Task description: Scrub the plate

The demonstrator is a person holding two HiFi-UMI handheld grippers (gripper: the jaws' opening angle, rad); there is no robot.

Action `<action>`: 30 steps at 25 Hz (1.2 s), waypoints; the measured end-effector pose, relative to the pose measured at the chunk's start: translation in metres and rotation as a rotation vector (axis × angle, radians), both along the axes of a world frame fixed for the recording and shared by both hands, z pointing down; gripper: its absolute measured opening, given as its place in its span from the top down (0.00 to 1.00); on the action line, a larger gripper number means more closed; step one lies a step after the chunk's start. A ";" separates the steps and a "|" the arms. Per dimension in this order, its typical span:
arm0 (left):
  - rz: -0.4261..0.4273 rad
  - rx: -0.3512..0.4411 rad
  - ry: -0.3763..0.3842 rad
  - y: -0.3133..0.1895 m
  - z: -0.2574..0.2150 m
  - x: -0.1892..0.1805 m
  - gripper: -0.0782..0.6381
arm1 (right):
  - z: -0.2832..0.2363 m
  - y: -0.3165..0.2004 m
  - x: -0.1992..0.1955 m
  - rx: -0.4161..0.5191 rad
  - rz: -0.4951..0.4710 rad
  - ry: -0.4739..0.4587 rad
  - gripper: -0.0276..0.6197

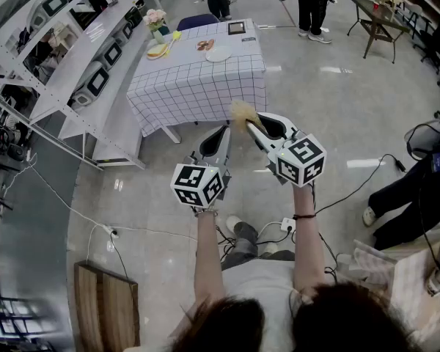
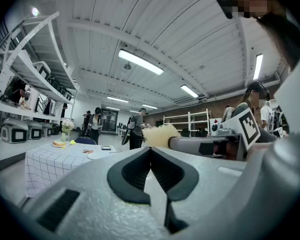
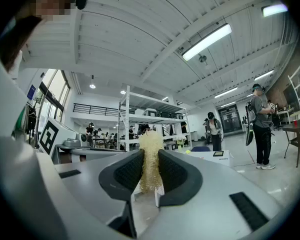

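Note:
A white plate (image 1: 218, 53) lies on a table with a checked cloth (image 1: 198, 79), far ahead of both grippers. My right gripper (image 1: 254, 120) is shut on a pale yellow fibrous scrubber (image 1: 242, 111), held in the air over the floor. In the right gripper view the scrubber (image 3: 150, 156) stands pinched between the jaws of the right gripper (image 3: 150, 166). My left gripper (image 1: 221, 133) is shut and holds nothing, just left of the right one. From the left gripper view, the left gripper (image 2: 150, 150) points at the table (image 2: 50, 164), with the plate (image 2: 97, 155) and the scrubber (image 2: 160, 135) beyond.
The table also carries a plate of bread (image 1: 158, 50), a flower vase (image 1: 155, 19) and a small frame (image 1: 237, 28). White shelving (image 1: 73, 57) runs along the left. A power strip (image 1: 287, 226) and cables lie on the floor. People stand beyond the table, and a wooden side table (image 1: 378, 13) is at far right.

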State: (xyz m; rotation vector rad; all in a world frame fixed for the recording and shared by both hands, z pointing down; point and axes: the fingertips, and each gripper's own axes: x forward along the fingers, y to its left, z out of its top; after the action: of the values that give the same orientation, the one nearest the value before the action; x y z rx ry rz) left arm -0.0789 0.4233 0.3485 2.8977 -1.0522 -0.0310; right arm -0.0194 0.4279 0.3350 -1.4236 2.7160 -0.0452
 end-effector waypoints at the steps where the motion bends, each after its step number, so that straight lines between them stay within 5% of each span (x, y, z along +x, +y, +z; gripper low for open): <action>1: -0.002 -0.002 0.003 0.000 0.001 0.001 0.88 | 0.001 0.000 0.001 -0.002 -0.001 0.000 0.83; 30: -0.024 -0.065 0.025 -0.043 0.019 0.038 0.88 | 0.015 -0.041 0.059 -0.036 0.082 -0.048 0.83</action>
State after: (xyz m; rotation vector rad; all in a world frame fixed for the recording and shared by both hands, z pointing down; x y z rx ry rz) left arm -0.0411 0.3806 0.3671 2.8198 -1.0632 -0.0331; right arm 0.0399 0.3868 0.3500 -1.5215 2.6283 -0.1223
